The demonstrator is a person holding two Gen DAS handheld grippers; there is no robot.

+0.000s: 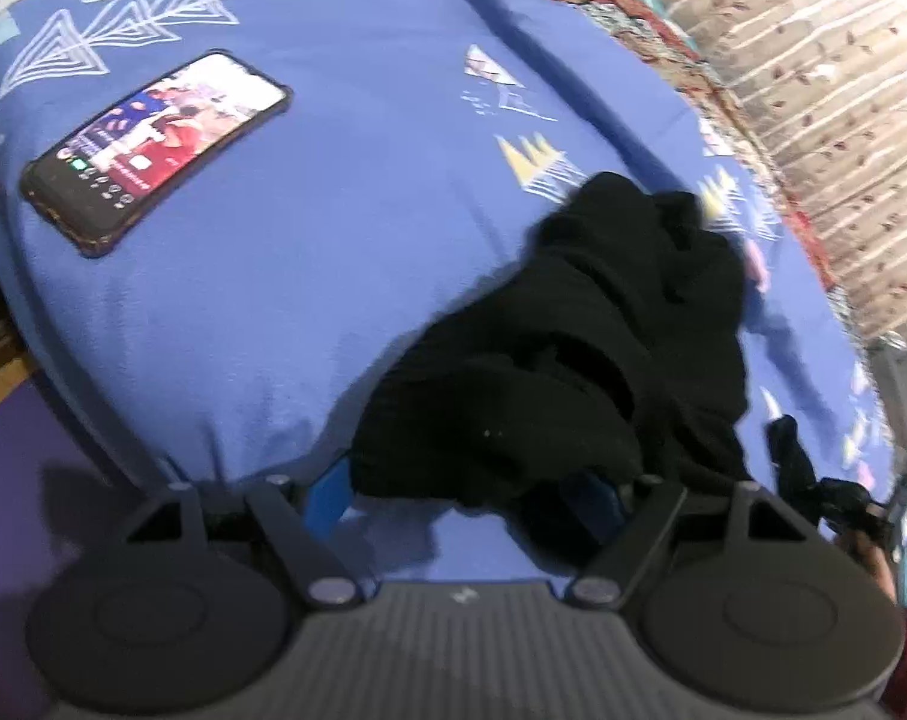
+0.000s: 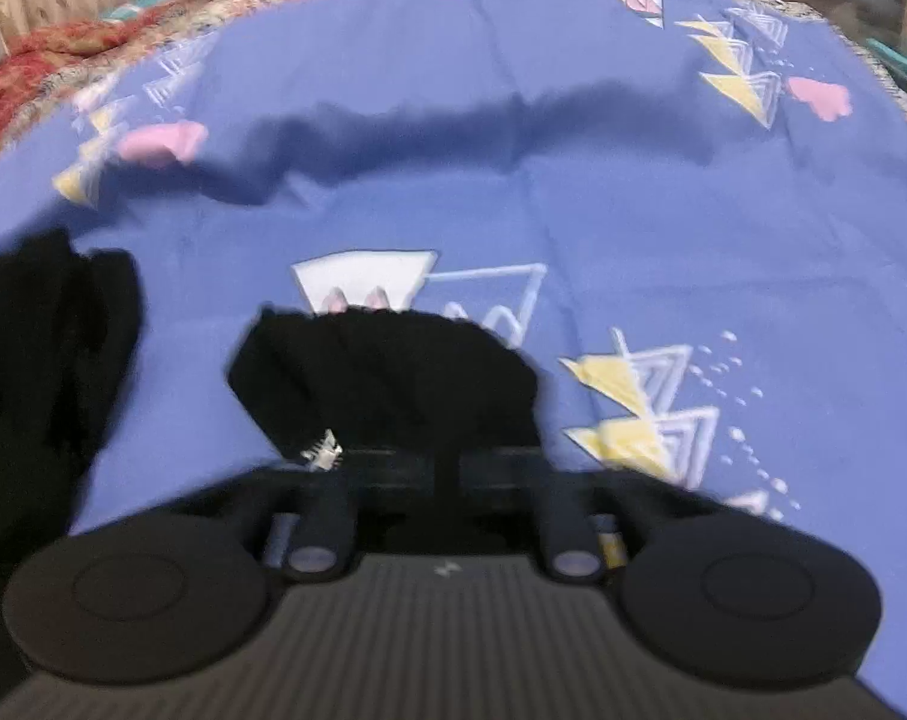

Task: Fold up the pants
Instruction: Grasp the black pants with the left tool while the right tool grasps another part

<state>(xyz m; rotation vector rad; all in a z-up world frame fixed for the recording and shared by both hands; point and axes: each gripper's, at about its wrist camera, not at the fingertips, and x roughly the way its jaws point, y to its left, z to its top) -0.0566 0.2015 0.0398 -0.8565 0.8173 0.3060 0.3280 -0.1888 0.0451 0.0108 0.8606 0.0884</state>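
The black pants (image 1: 573,330) lie bunched on a blue patterned bed sheet (image 1: 333,270). My left gripper (image 1: 462,492) is open, and its blue fingers (image 1: 327,498) stand wide apart at the near edge of the heap. Black cloth drapes over the right-hand finger. In the right wrist view my right gripper (image 2: 447,462) is shut on a fold of the black pants (image 2: 387,372). A metal zipper (image 2: 321,450) shows just left of the jaws. More of the black pants (image 2: 45,360) lies at the left edge of that view.
A phone (image 1: 153,150) with a lit screen rests on the sheet, far left of the pants. A red patterned quilt (image 1: 603,0) and a beige curtain (image 1: 813,60) border the bed's far side. Part of a hand (image 1: 873,558) shows at the right edge.
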